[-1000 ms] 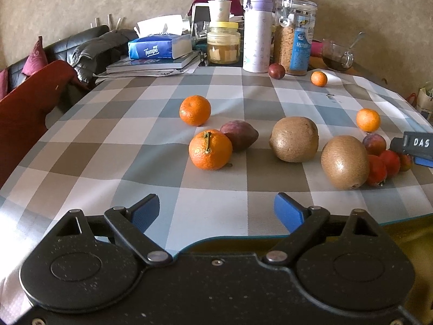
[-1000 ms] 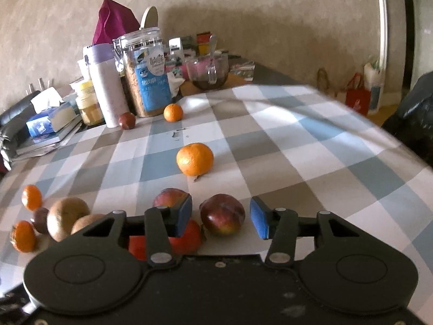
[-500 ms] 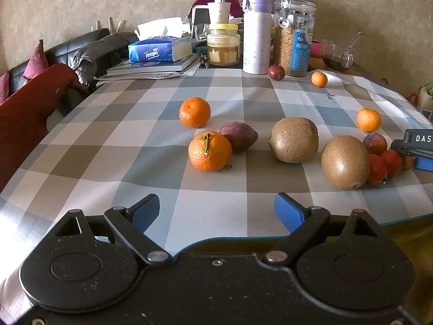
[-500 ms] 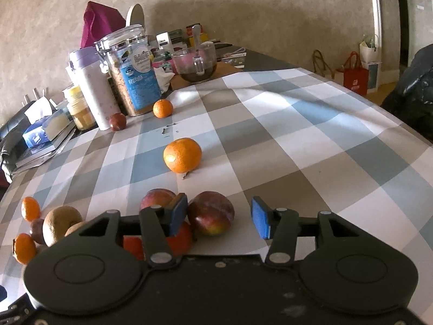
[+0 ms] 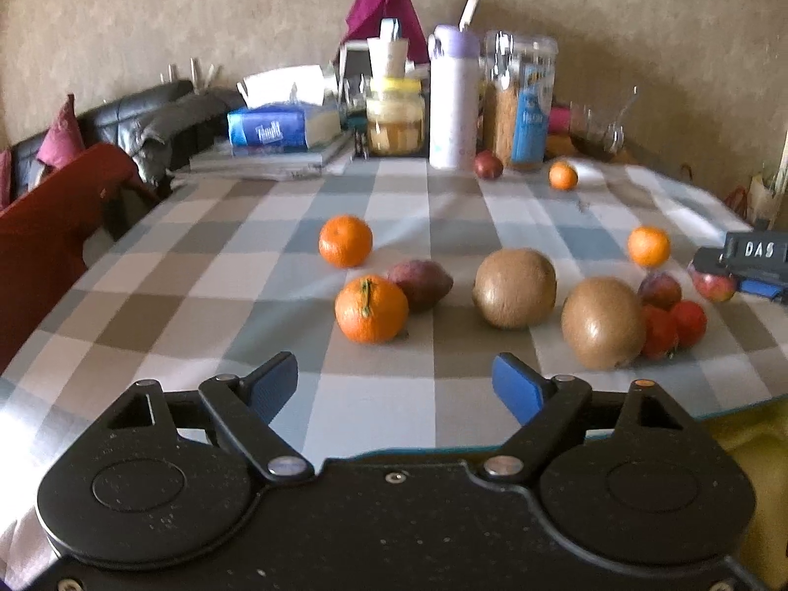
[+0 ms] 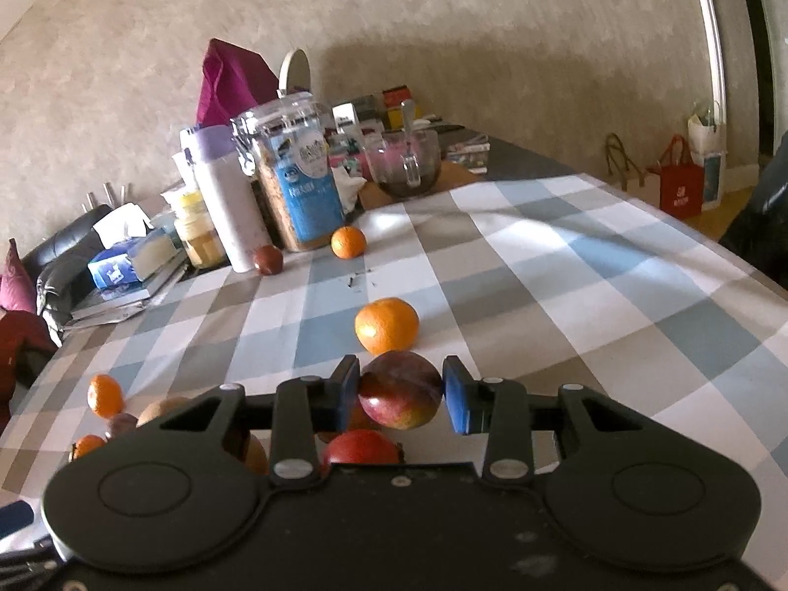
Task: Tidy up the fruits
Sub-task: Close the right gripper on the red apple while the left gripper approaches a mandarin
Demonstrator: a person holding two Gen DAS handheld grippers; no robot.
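My right gripper (image 6: pixel 401 394) is shut on a red-purple plum (image 6: pixel 400 396), held just above the checked tablecloth (image 6: pixel 566 295). A mandarin (image 6: pixel 386 325) lies right beyond it, and a red fruit (image 6: pixel 359 445) sits under the fingers. In the left wrist view the same plum (image 5: pixel 714 286) shows at the right edge in the right gripper (image 5: pixel 753 271). My left gripper (image 5: pixel 394 377) hangs open over the table's near edge. Ahead of it lie two mandarins (image 5: pixel 370 308), a purple fruit (image 5: pixel 421 283), two kiwis (image 5: pixel 514 288) and small red fruits (image 5: pixel 674 325).
At the table's back stand a tissue box (image 5: pixel 280 128), a yellow-lidded jar (image 5: pixel 395 120), a white bottle (image 5: pixel 453 98), a cereal canister (image 5: pixel 522 103) and a glass bowl (image 6: pixel 406 162). A dark plum (image 5: pixel 488 166) and a small mandarin (image 5: pixel 563 175) lie beside them. A sofa (image 5: pixel 74 172) stands left.
The right gripper has shut on the plum that lay between its open fingers and raised it off the cloth. The left gripper stays open and has hardly moved.
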